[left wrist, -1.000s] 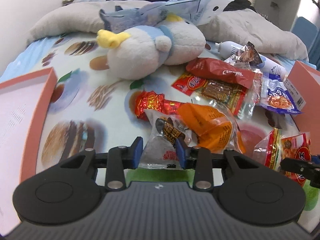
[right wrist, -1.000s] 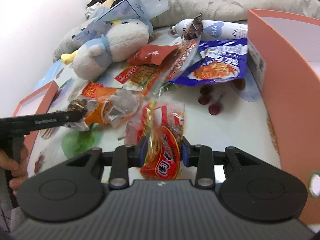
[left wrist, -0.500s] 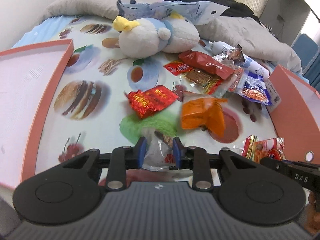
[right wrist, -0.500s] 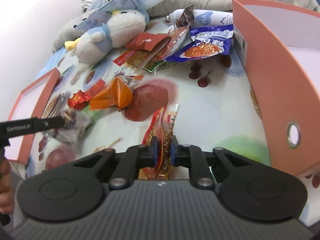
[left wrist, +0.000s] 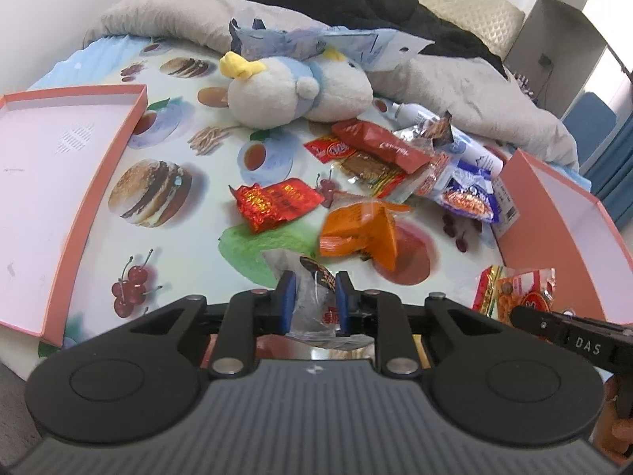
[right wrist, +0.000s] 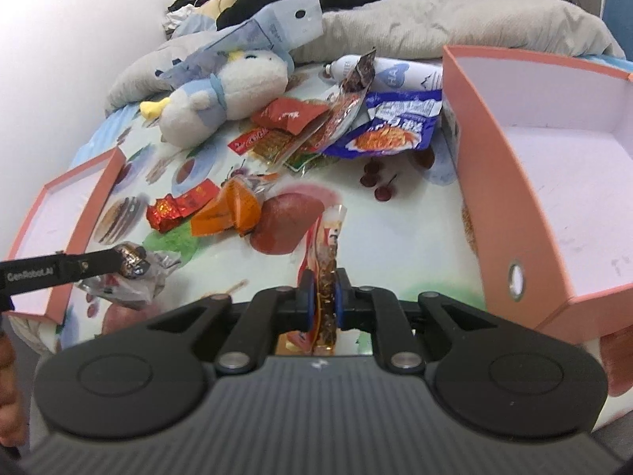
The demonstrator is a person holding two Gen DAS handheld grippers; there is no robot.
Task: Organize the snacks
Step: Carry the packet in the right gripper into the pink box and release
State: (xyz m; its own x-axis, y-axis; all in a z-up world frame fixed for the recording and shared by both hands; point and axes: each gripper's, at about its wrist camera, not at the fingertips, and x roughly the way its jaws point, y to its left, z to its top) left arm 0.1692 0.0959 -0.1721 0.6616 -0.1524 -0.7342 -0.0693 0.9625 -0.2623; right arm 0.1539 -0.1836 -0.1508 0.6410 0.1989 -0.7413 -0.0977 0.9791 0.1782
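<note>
Blue pads of the left gripper [left wrist: 312, 297] are seen clenched on a crinkled clear plastic snack pouch with a dark brown printed piece inside [left wrist: 314, 301]; these jaws have just been closing, with the pouch between them. The pouch is carried clear of the food-printed bedsheet [left wrist: 178, 237]. The right gripper [right wrist: 323, 297] is clamped edge-on upon a red and orange printed snack packet [right wrist: 326, 261], which stands upright between its pads.

From the left jaws, a shallow salmon-pink cardboard lid [left wrist: 63, 237] lies at about ten o'clock, and a folded orange foil packet [left wrist: 360, 233] at one o'clock. From the right jaws, a deep salmon-pink cardboard box [right wrist: 494, 198] stands at two o'clock. The remaining heap of mixed wrappers [right wrist: 336, 126] lies at twelve o'clock, beside a white and blue plush duck [right wrist: 225, 99].

The step in hand is judged to be carrying each snack to a container. Both grips should be kept firm, as thin film may slip; each packet is best brought well over a rim before release.
</note>
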